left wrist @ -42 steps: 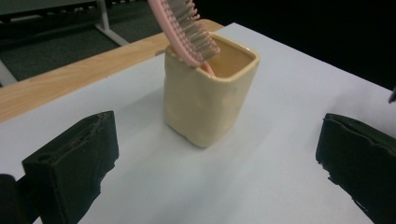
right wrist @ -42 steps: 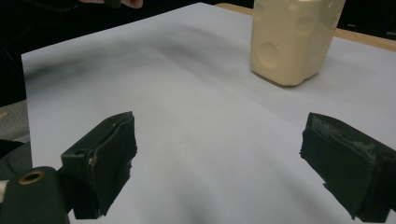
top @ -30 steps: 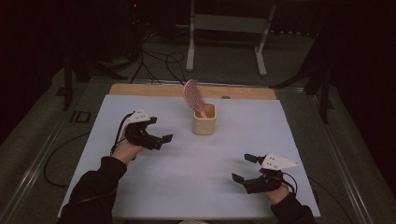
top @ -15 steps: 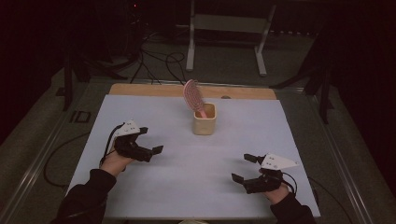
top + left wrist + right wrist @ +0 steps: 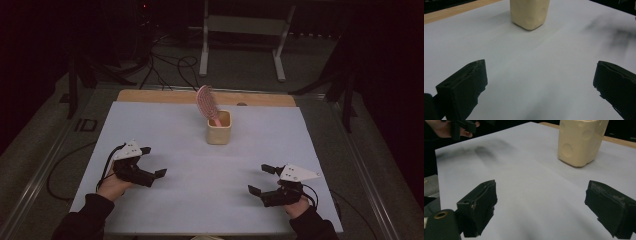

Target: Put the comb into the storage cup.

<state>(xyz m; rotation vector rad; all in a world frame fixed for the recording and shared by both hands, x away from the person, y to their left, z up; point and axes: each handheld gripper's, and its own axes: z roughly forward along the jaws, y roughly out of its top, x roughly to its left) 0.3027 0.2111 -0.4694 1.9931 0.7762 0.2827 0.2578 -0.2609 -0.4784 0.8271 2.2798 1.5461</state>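
Note:
A cream cup [image 5: 219,129] stands upright near the far middle of the white sheet [image 5: 180,135], with a pink hairbrush [image 5: 205,102] leaning out of it, head up and tilted left. The same cup shows as a cream block [image 5: 529,12] in the left gripper view and with round dimples [image 5: 580,141] in the right gripper view. My left gripper [image 5: 152,161] rests open at the near left, nothing between its fingers [image 5: 465,87]. My right gripper [image 5: 260,179] sits open at the near right, fingers [image 5: 480,205] wide apart and empty.
A wooden table strip [image 5: 150,96] runs behind the sheet. Beyond it stand a metal frame's legs [image 5: 204,55] and loose cables [image 5: 170,65] on the dark floor. The other hand with its gripper [image 5: 461,126] appears far off in the right gripper view.
My left gripper has drawn back from beside the cup toward the near left of the sheet. The right gripper has stayed put; cup and brush are unmoved.

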